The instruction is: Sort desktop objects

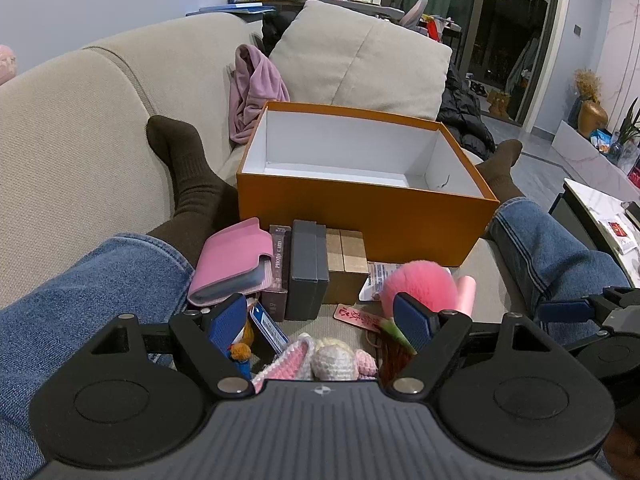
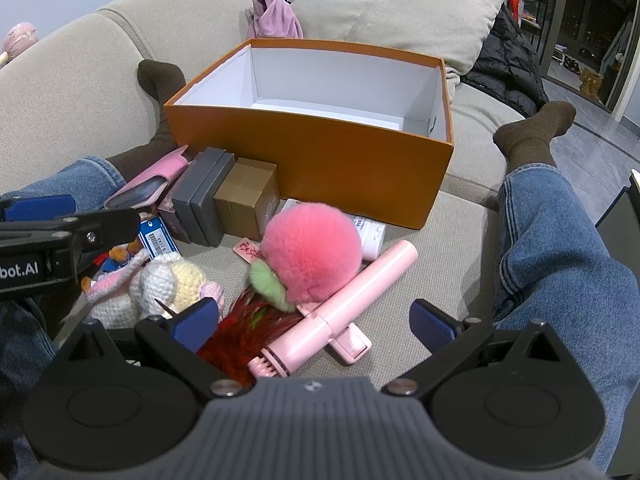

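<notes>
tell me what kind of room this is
Most likely a home living room. The person sits on a beige sofa with a back cushion; an orange box stands between their legs, and glass doors and a low table show behind.

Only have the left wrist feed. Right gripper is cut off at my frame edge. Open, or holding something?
Observer: Open. The right gripper has its jaws wide apart, nothing clamped.
Operator: I see a pink stub to the right of the pompom. What is it?
Observer: A long pink tube lying flat beside the pink pompom, ribbed end toward that gripper.
Operator: Anything under it?
Observer: A flat pink piece sticks out beneath it; can't tell if it's attached.
</notes>
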A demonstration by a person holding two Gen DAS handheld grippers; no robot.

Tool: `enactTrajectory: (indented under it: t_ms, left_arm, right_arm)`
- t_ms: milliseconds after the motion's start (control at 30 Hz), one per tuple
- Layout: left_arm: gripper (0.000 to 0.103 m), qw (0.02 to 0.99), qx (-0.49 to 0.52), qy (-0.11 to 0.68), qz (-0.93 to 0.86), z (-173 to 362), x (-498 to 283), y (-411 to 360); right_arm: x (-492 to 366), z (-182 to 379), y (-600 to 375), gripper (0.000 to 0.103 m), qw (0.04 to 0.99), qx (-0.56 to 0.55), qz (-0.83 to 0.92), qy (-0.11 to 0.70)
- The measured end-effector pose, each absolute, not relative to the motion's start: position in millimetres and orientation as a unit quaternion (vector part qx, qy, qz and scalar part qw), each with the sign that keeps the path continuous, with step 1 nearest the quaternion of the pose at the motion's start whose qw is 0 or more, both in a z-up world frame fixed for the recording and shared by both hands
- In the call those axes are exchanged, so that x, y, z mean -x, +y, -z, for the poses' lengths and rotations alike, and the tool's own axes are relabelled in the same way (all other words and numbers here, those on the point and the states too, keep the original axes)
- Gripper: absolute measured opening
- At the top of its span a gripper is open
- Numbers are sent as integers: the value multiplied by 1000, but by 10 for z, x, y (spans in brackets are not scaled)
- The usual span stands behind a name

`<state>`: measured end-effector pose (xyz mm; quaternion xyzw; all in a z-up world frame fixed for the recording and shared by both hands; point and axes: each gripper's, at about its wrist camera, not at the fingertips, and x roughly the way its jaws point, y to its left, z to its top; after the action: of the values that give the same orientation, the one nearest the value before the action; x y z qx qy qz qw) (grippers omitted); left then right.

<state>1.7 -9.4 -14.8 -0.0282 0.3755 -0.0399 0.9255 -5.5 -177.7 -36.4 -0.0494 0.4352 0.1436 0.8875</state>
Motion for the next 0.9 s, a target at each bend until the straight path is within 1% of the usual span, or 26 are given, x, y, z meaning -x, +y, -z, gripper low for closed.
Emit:
enactTrajectory:
  t_ms: [300,367,400,467,533,567,633,700,800,833,900]
  left_arm:
    - [95,923,30,382,39,157,-32,-87]
    - [95,921,34,386,41,159,-60,-59]
    - [91,920,36,389,40,164,-78,-38]
    - [89,918,36,395,33,170,-112,4]
    - [81,916,39,399,28,181,-151,55]
    - [79,914,42,402,27,186,-181,92]
    - [69,910,52,410,24,193,-264,184]
    - [61,908,55,414,16,196,-348,264]
    - [60,905,38,423,8,219,-482,321]
    - [60,905,26,425,11,231,-532,318]
    - [60,902,-15,430,21,264,-615,264]
  right_arm:
    - [50,383,-1761,101,886,50,-152,435]
    - [25,366,-1756,100,889,48,-159,428]
    - [7,359,-1757,97,889,46,-165,425]
    - [-60,352,-1739,87,886,40,-178,426]
    - [-134,362,-1703,73,881,36,-187,432]
    - [-176,369,-1676,70,880,36,-191,434]
    - [-259,377,-1611,65,876,40,-201,436]
    - [-349,378,-1536,60,873,45,-216,434]
    - [-482,386,-1436,53,866,39,-238,438]
    - [-527,391,-1401,50,863,38,-245,440]
    - [-620,408,-1323,47,859,40,-257,441]
